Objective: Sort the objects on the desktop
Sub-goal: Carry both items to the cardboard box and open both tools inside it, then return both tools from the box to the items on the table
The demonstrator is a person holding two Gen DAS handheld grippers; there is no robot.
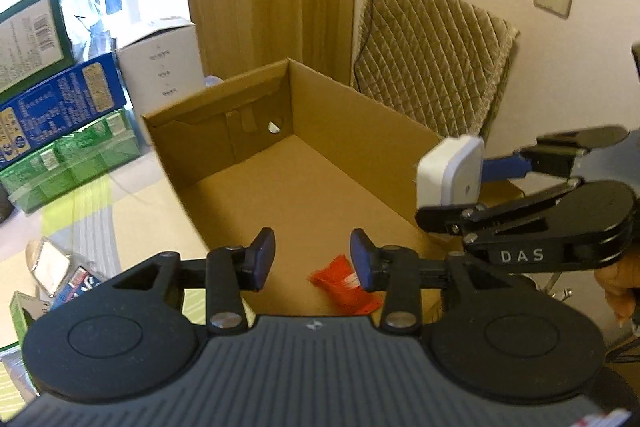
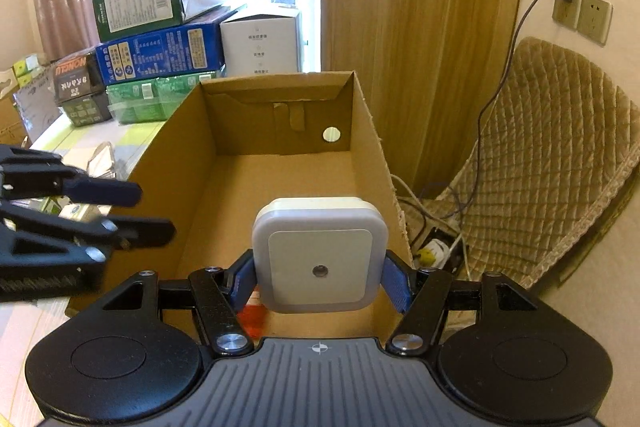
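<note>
Clamped between the blue pads (image 2: 244,283) of the right gripper (image 2: 320,281) is a white square night light (image 2: 318,259), gripped on its two side faces with its flat front turned back toward the camera. It is held in the air above the near end of an open cardboard box (image 2: 176,163), just inside the box's right wall as seen from the right wrist. In the left wrist view the same gripper (image 1: 486,183) is seen reaching in from the right, turned on its side, with one finger above the night light (image 1: 450,173) and one below, level with the box (image 1: 360,115) rim; part of a hand (image 1: 618,283) is visible behind it. The left gripper (image 1: 312,259) is pointed into the box from the near end, its jaws held apart and nothing between them. A red object (image 1: 340,283) is seen lying on the box floor just beyond its right pad. From the right wrist, the left gripper (image 2: 138,211) is seen over the box's left wall.
</note>
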